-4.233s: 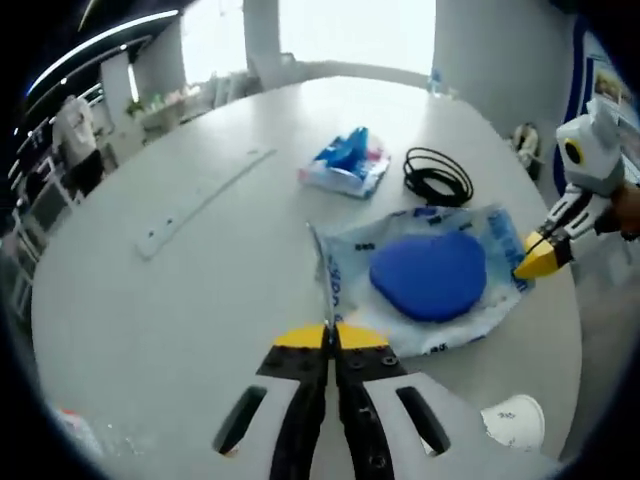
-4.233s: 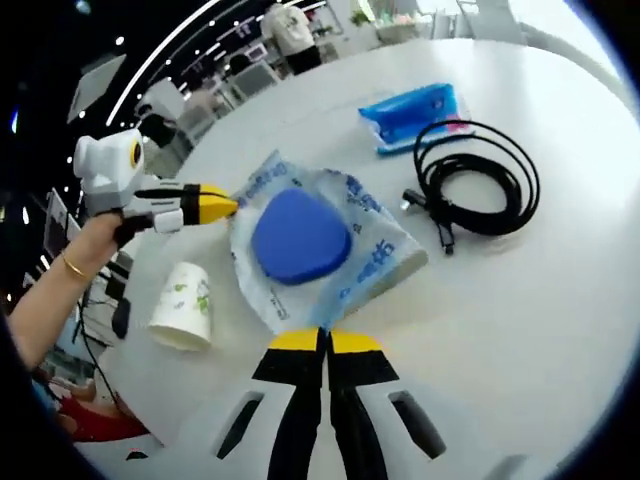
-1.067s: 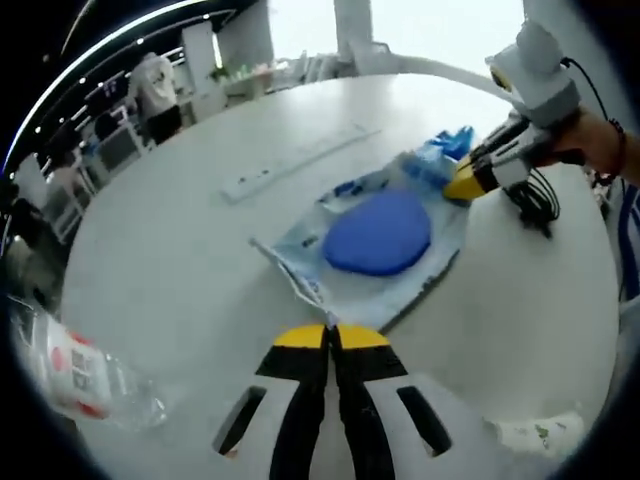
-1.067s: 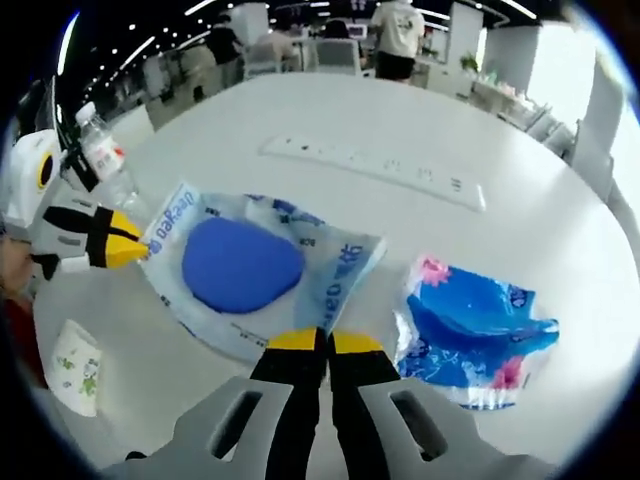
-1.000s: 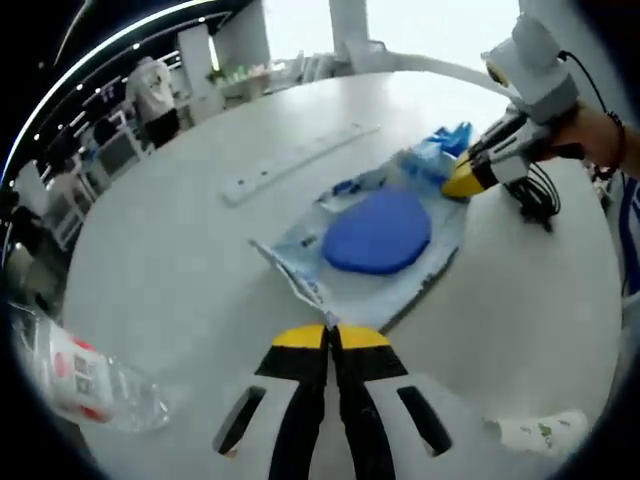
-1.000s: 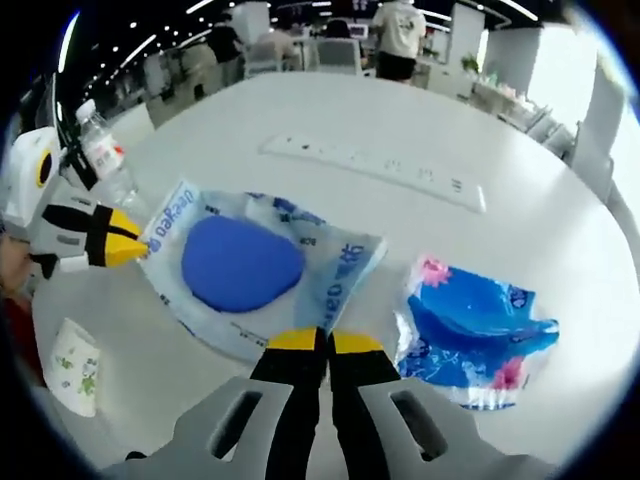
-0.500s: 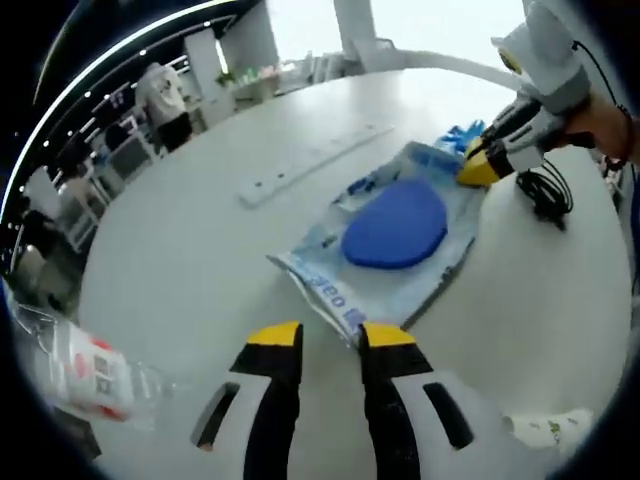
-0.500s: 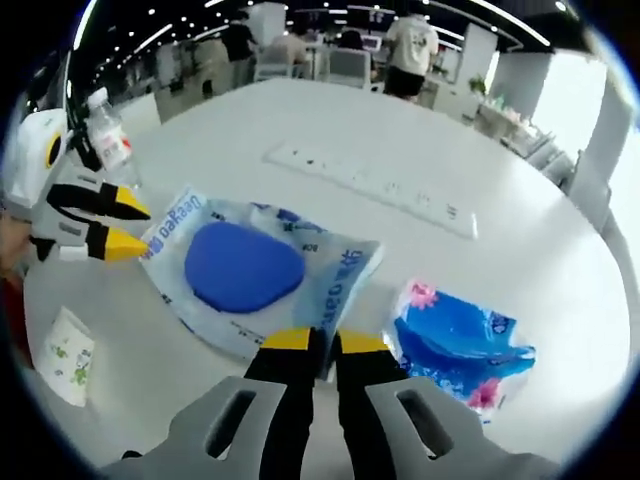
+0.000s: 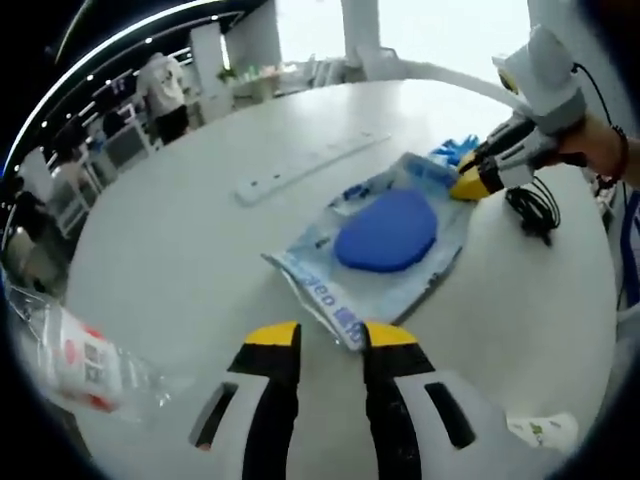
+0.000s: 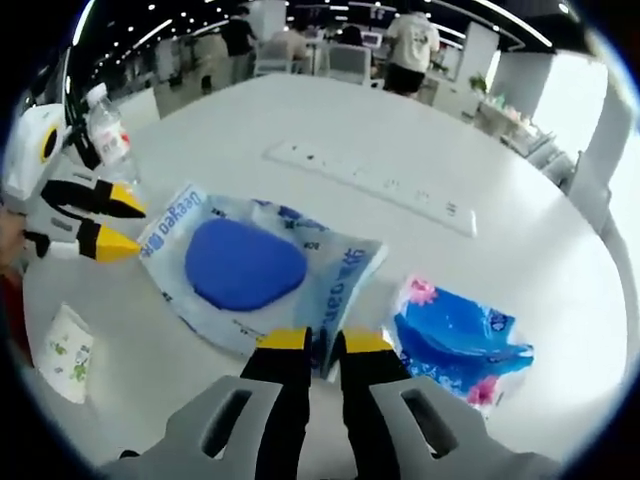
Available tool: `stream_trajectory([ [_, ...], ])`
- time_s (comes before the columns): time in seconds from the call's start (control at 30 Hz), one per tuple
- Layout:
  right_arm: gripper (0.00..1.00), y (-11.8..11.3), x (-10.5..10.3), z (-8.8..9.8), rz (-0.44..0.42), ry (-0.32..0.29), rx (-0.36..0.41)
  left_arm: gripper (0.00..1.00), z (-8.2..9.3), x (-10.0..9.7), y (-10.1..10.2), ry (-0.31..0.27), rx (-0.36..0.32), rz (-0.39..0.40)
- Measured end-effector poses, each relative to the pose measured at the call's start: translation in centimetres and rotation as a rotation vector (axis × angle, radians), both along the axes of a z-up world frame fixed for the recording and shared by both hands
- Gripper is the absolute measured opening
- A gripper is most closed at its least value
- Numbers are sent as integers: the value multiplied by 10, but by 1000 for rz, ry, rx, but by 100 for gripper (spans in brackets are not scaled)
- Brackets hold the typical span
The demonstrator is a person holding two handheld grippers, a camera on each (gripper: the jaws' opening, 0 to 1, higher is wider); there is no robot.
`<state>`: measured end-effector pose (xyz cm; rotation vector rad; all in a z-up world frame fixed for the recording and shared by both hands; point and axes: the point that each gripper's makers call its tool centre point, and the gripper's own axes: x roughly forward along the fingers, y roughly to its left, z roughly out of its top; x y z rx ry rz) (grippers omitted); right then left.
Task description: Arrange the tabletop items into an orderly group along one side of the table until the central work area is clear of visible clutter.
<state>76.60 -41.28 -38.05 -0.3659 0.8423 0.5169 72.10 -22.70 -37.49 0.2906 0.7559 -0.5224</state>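
— Where are your claws?

— My left claw [image 9: 331,333] is spread apart, tips either side of the near corner of the pouch [image 9: 385,245], gripping nothing. My right claw [image 10: 325,340] is parted too, the pouch's edge in the gap.

— And the pouch?

— Flat on the white table [image 9: 180,250], blue pad inside.

— Around it?

— Blue pack [image 10: 458,338] just right of my right claw. Power strip [image 10: 375,186] farther off. Cup [image 10: 63,352] and bottle [image 10: 106,135] out left. Cable [image 9: 530,205] beyond my right claw in the left gripper view.
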Motion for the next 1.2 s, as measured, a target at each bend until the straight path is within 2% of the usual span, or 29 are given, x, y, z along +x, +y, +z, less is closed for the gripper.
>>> stream_trajectory([
  [0.13, 22, 3, -2, -1, 1, 16, 26, 24, 1, -1, -2, 1, -10, -11],
  [0.2, 26, 3, -2, 2, 9, -2, 14, 26, 5, -2, -6, 0, -51, -6],
  [0.47, 31, 10, -8, 10, 31, 1, 52, 32, 13, -5, -5, -12, -58, 7],
  [0.57, 37, 13, -6, 17, 51, -26, 73, 38, 15, -5, -4, -20, -57, 3],
  [0.63, 43, 14, 0, 26, 76, -83, 82, 41, 19, -5, -2, -34, -53, 3],
  [0.73, 50, 15, -1, 32, 82, -88, 91, 48, 25, -5, -2, -56, -66, 2],
  [0.8, 53, 18, -2, 45, 95, -138, 127, 52, 33, -8, -1, -68, -82, 1],
  [0.87, 59, 17, -5, 50, 101, -145, 131, 57, 37, -11, -2, -78, -85, -8],
  [0.9, 66, 17, -6, 51, 104, -144, 138, 61, 38, -12, -2, -79, -85, -9],
  [1.0, 78, 17, -13, 55, 84, -113, 182, 68, 41, -15, -3, -83, -104, -11],
  [1.2, 90, 15, -26, 65, 93, -116, 194, 80, 49, -21, -5, -81, -158, 5],
])
